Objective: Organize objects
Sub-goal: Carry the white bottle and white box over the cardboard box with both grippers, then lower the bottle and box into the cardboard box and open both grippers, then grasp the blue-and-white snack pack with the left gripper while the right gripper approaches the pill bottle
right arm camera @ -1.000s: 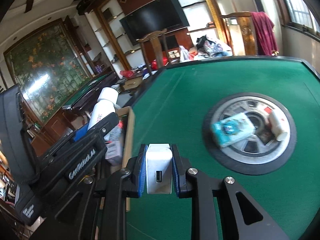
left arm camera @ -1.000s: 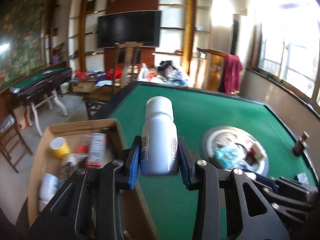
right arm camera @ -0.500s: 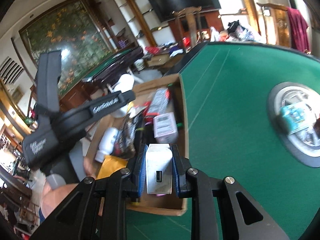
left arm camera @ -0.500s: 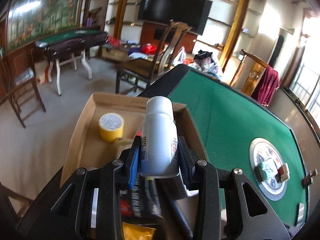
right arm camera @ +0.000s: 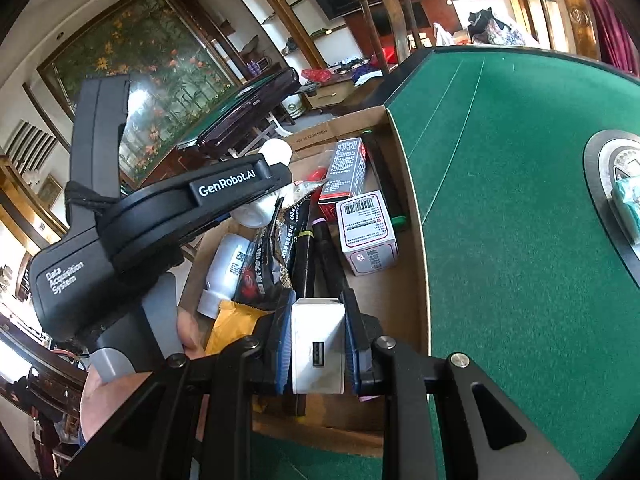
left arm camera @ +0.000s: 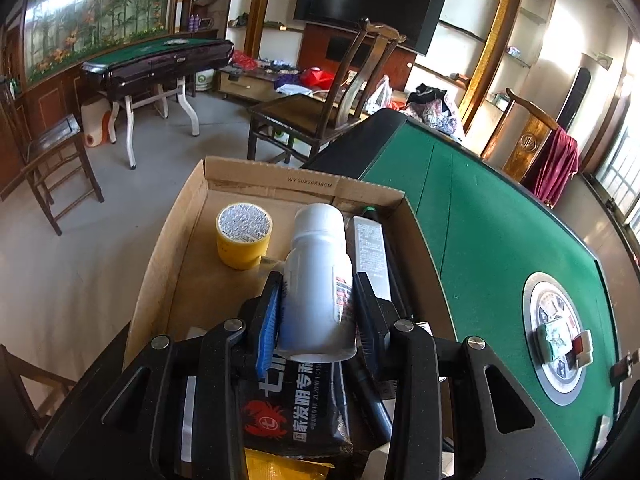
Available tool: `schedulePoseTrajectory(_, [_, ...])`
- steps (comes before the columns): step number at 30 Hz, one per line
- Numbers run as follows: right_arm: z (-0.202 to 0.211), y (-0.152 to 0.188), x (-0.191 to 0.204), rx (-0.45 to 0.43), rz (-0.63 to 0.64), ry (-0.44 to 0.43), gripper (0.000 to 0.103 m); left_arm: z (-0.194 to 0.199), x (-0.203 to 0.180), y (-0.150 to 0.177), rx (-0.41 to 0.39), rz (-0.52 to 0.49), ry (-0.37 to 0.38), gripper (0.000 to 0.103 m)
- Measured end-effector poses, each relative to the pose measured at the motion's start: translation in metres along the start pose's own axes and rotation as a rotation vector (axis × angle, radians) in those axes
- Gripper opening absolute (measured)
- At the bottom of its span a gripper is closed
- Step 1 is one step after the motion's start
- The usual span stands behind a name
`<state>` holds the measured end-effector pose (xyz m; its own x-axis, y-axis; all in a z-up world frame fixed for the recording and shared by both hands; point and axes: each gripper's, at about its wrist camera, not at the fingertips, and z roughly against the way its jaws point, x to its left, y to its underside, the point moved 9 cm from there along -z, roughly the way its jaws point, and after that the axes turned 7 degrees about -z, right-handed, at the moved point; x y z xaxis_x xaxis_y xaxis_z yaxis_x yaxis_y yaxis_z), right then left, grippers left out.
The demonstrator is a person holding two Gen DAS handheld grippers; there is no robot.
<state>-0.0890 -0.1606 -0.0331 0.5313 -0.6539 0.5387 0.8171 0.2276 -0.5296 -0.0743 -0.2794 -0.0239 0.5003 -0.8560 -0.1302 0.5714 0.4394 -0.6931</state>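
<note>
Green table (right arm camera: pixel 500 184); cardboard box (left arm camera: pixel 168 280) holds yellow tape roll (left arm camera: pixel 243 235), cartons, markers.

The lower part of a black snack packet (left arm camera: pixel 296 412) is hidden beneath the left jaws. A teal packet (right arm camera: pixel 628 204), far right of the right jaws, is cut off by the frame edge.

A big black TV (left arm camera: pixel 370 10) hangs on the far wall. A wooden chair (left arm camera: pixel 320 108) stands on the grey floor near it. Another green table (left arm camera: pixel 160 60) with white legs stands by a big flower picture (left arm camera: pixel 92 12). A dark red cloth (left arm camera: pixel 554 168) hangs over another wooden chair by the window.
</note>
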Motion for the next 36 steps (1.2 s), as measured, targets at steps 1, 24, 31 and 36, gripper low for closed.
schedulePoseTrajectory(1, [0.0,0.0,0.0,0.0,0.0,0.003,0.024,-0.001,0.001,0.0,0.004,0.004,0.0,0.035])
schedulePoseTrajectory(24, [0.1,-0.023,-0.077,-0.188,-0.149,0.007,0.027,0.029,-0.011,-0.016,-0.143,-0.018,0.064,0.069])
schedulePoseTrajectory(31, [0.162,-0.04,-0.155,-0.346,-0.222,0.179,0.027,0.048,-0.054,-0.016,-0.177,-0.119,0.165,0.07])
schedulePoseTrajectory(36, [0.206,-0.049,-0.201,-0.468,-0.272,0.327,0.033,0.054,-0.151,0.01,-0.072,-0.365,0.32,0.074])
